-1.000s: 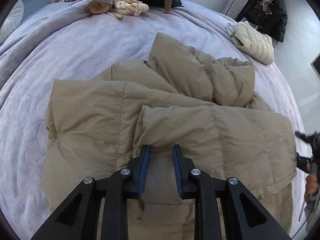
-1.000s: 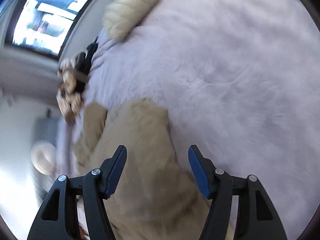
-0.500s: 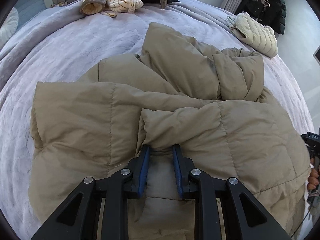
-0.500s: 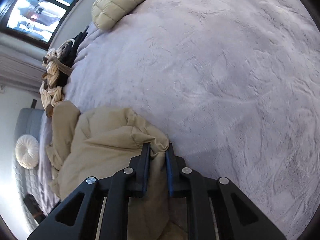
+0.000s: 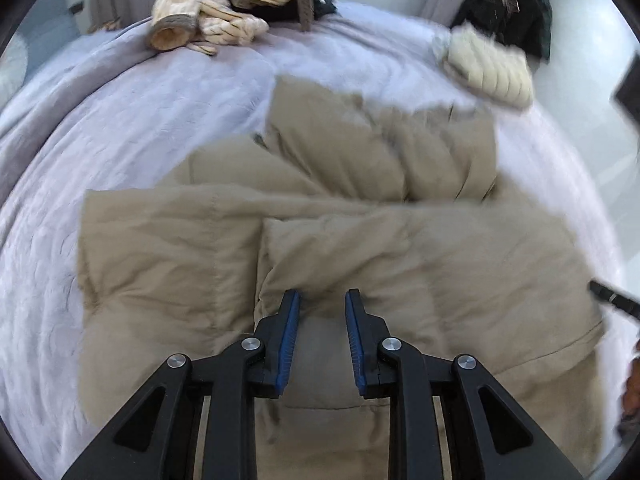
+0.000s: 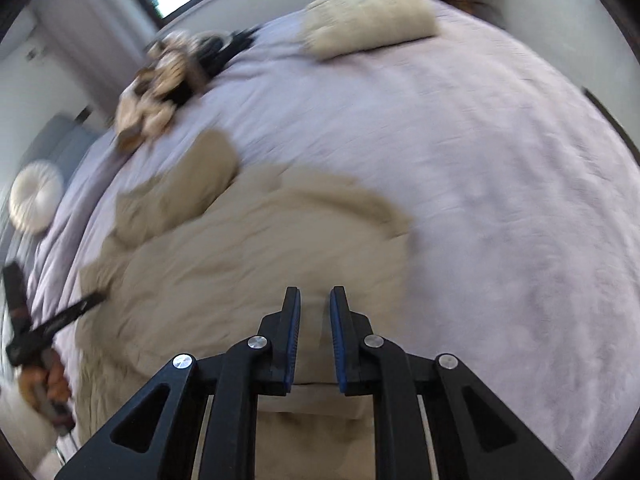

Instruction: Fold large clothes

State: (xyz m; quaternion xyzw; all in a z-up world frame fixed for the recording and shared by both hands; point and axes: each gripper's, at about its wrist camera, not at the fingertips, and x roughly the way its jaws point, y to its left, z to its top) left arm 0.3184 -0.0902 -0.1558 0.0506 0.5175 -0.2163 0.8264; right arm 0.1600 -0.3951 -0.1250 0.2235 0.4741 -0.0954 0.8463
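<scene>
The tan puffer jacket (image 5: 328, 248) lies crumpled on the lilac bed (image 5: 120, 128). Left gripper (image 5: 322, 300) has its jaws clamped on a fold of it. Right gripper (image 6: 314, 300) jaws just closed, pinching the jacket's edge (view's pretty blurry though).

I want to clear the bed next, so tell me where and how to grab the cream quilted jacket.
Take the cream quilted jacket by its folded near edge, coming from the open purple bedspread in front of it. It lies as a compact folded bundle at the bed's far edge, apart from the tan puffer coat. A pinch there would likely lift the layers together. Both views are blurred, so finer detail is unclear.
</scene>
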